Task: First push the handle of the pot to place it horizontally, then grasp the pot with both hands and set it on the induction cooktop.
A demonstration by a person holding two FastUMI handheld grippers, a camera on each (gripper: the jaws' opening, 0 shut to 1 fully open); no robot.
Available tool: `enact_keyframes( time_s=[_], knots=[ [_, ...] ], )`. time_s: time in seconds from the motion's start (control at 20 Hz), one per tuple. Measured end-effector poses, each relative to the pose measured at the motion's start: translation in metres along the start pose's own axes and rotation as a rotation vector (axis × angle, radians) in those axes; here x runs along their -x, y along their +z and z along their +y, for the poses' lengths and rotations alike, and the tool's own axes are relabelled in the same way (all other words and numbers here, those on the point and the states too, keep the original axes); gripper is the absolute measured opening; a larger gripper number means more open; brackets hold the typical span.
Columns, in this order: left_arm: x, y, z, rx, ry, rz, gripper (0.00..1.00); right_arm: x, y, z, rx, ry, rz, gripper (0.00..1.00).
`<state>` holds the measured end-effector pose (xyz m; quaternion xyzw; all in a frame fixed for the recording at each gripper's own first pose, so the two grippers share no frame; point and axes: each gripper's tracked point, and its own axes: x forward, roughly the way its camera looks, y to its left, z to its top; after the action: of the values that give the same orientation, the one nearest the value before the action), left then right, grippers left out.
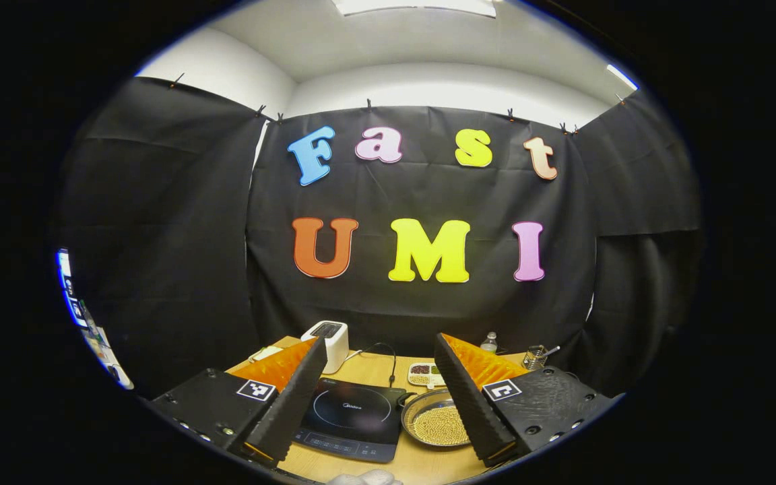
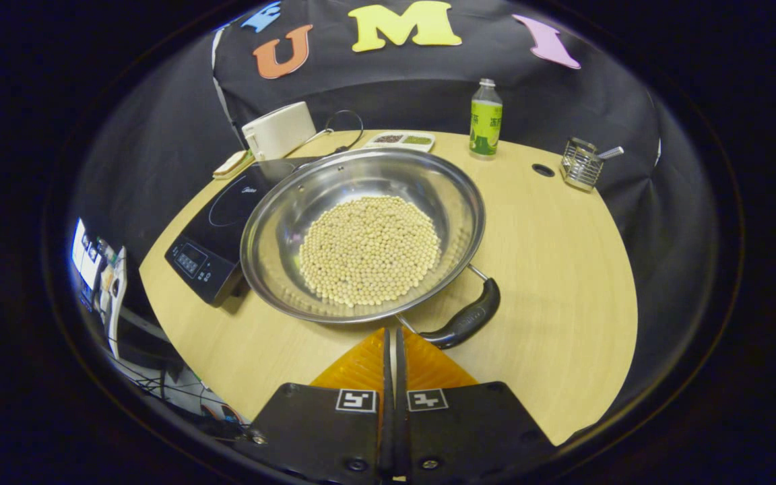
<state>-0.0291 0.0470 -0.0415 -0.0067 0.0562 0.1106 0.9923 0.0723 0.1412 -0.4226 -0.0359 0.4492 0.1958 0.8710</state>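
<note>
A steel pot (image 2: 361, 229) full of pale beans stands on the wooden table, its left rim overlapping the black induction cooktop (image 2: 223, 225). Its black loop handle (image 2: 467, 320) points toward the near right. My right gripper (image 2: 393, 331) is shut, empty, its tips just short of the pot's near rim and left of the handle. In the left gripper view, the pot (image 1: 436, 421) lies right of the cooktop (image 1: 354, 414). My left gripper (image 1: 381, 360) is held high and back from the table, fingers wide open with nothing between them.
At the back stand a white toaster (image 2: 279, 130), a green-labelled bottle (image 2: 486, 121), a small divided dish (image 2: 401, 140) and a wire holder (image 2: 580, 164). A cable hole (image 2: 543, 170) is in the tabletop. Bare table (image 2: 563, 269) spreads right of the pot.
</note>
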Motion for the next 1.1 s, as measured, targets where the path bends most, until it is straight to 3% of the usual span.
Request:
enact_keyframes(
  time_s=[1.1],
  knots=[
    [-0.019, -0.014, -0.039, 0.0, 0.169, 0.037, 0.96, -0.024, 0.052, -0.103, 0.105, 0.026, 0.039, 0.04]
  ],
)
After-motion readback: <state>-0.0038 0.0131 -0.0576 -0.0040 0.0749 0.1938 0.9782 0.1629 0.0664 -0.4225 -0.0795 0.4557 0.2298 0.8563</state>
